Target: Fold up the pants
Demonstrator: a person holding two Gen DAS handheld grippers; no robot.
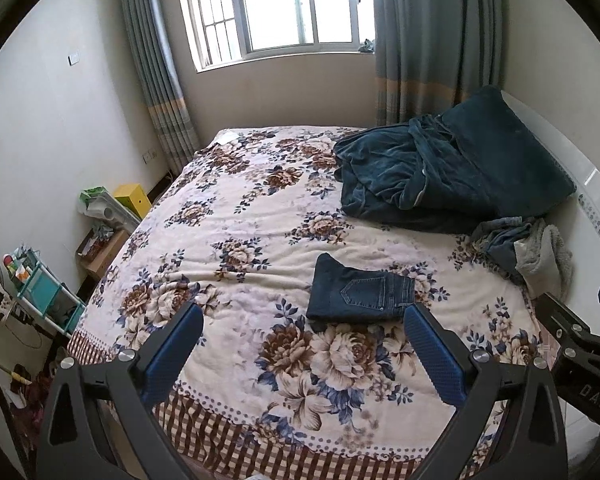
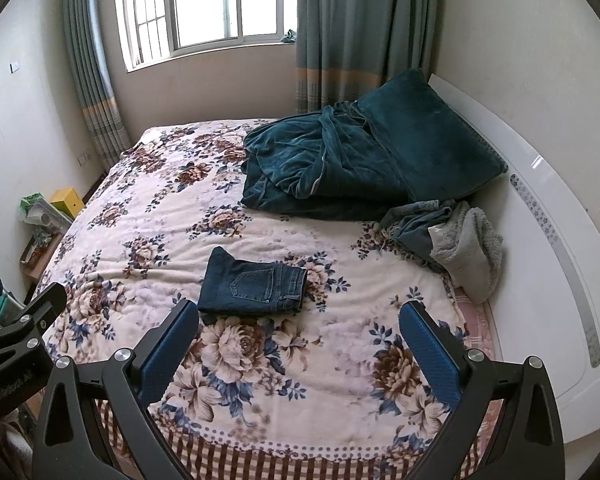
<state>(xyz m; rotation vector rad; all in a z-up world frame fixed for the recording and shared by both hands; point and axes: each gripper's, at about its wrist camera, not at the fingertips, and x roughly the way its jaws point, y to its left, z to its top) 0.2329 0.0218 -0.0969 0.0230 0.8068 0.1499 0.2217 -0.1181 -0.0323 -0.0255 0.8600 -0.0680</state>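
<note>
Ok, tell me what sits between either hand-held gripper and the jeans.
Nothing visible does. The folded jeans lie alone on the floral blanket, bare blanket between them and the open left hand-held gripper and right hand-held gripper.

A bed covered by a cream floral blanket [image 2: 148, 216] carries folded dark-blue denim pants [image 2: 252, 282]. A rumpled teal velvet quilt [image 2: 324, 164] and a grey fleece heap [image 2: 468, 244] lie near its headboard.

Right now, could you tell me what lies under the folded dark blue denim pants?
The folded dark blue denim pants rest directly on the floral cream blanket covering the bed. Whatever sits between their folded layers is hidden. Both grippers are open and apart from them.
</note>
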